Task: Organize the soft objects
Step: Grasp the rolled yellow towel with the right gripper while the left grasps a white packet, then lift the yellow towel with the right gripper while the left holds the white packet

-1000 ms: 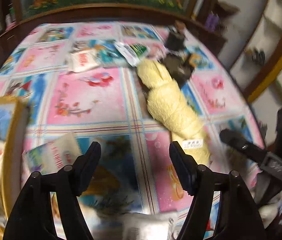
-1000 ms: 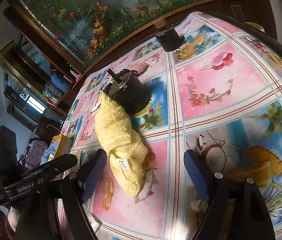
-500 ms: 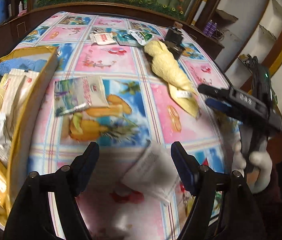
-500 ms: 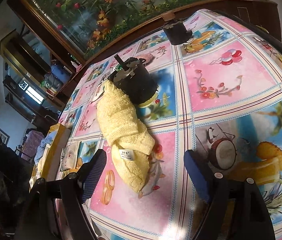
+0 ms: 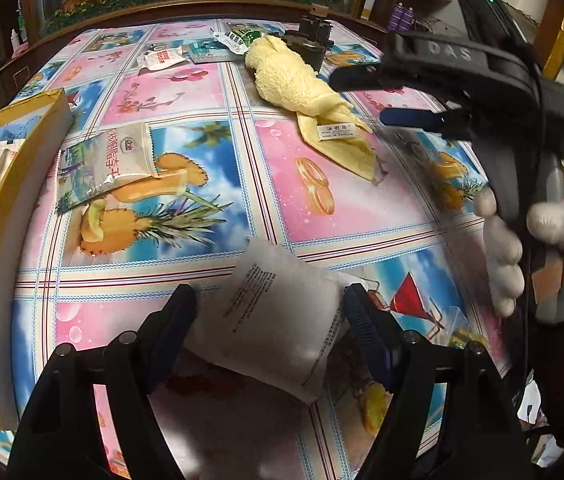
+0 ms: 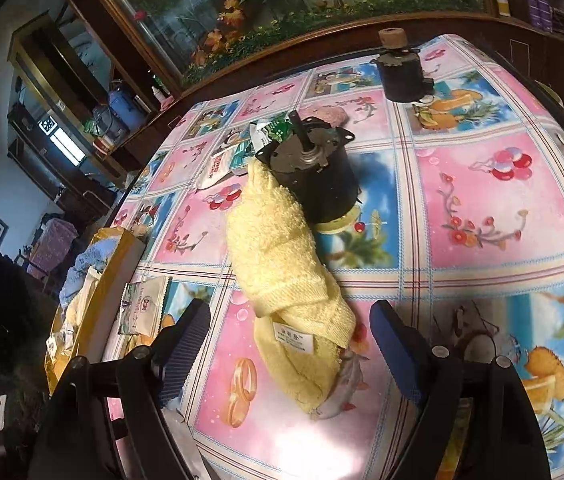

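A white soft packet (image 5: 282, 320) with printed text lies on the tablecloth between the fingers of my left gripper (image 5: 270, 320), which is open. A rolled yellow towel (image 6: 282, 264) with a small label lies diagonally in the middle of the table. Its lower end sits between the fingers of my right gripper (image 6: 289, 344), which is open and holds nothing. The left wrist view shows the towel (image 5: 297, 84) farther off, with the right gripper (image 5: 357, 98) beside it, held by a gloved hand (image 5: 521, 248).
A yellow box (image 5: 14, 200) at the left table edge holds packets and a blue cloth. A snack packet (image 5: 102, 160) lies beside it. A black motor (image 6: 313, 172) touches the towel's far end; a second motor (image 6: 397, 72) and several packets (image 5: 162, 58) lie at the back.
My left gripper has drawn back toward the near table edge, so the white packet now lies between its fingers. The right gripper has moved slightly closer over the towel's end.
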Tool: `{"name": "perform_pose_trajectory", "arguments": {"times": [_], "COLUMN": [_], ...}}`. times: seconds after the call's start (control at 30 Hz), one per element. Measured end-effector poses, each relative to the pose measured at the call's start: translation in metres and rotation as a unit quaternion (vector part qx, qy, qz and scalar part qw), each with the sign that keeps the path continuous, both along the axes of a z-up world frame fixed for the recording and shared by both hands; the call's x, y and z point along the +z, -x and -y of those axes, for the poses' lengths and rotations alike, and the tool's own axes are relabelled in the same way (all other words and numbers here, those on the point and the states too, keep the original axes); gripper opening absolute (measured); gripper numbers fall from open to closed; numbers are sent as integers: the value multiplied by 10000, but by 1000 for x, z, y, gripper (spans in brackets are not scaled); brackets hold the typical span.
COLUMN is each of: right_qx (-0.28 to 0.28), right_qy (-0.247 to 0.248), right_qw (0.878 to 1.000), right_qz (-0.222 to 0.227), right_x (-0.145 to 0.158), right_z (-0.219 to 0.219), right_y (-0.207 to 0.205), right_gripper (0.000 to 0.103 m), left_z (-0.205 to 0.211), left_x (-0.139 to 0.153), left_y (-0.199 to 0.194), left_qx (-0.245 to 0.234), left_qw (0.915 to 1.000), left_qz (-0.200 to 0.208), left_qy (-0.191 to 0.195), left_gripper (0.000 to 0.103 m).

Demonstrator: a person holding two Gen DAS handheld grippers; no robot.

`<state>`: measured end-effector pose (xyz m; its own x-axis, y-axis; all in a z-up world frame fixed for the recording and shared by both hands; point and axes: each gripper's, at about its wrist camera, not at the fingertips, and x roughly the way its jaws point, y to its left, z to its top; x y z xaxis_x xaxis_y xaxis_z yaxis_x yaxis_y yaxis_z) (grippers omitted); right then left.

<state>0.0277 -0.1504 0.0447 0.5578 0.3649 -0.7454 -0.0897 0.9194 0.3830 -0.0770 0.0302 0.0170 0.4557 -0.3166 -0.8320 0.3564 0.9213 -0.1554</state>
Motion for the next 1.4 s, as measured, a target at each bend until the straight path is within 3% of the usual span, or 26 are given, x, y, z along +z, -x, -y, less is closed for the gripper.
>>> {"name": "perform_pose_trajectory", "arguments": {"times": [0.27,0.4,0.63,1.03,1.1,1.33,1.4], "right_qx": [211,321,414,458,467,410,428], "right_qy": [474,763,1222,1537,1626,1690,1613], "right_qw": [9985,9963,9905,9855,9842,9839,9850], "right_qz": [-150,-226,-470,-547,-520,-415,-430], "right_x": [-6,-7,-18,-27,-28,-24,-23], "right_z": [-28,-43,-64,-78,-80,-74,-71], "right_y": [-25,-40,-58,-65,-66,-63,-60], "right_gripper": [85,85,85,85,82,45,42], "left_z": [9,21,22,21,21,21,20], "left_x": [-3,-6,-6,-6,-6,-6,-6], "left_y": [5,11,13,14,14,14,15], "left_qx": [47,-3,57,79,83,111,112], "left_qw": [9994,9970,9971,9971,9971,9970,9969], "left_qz": [113,266,280,323,326,328,331], "left_qy": [-338,-725,-698,-689,-689,-692,-698], "left_gripper": [83,86,89,91,91,92,92]}}
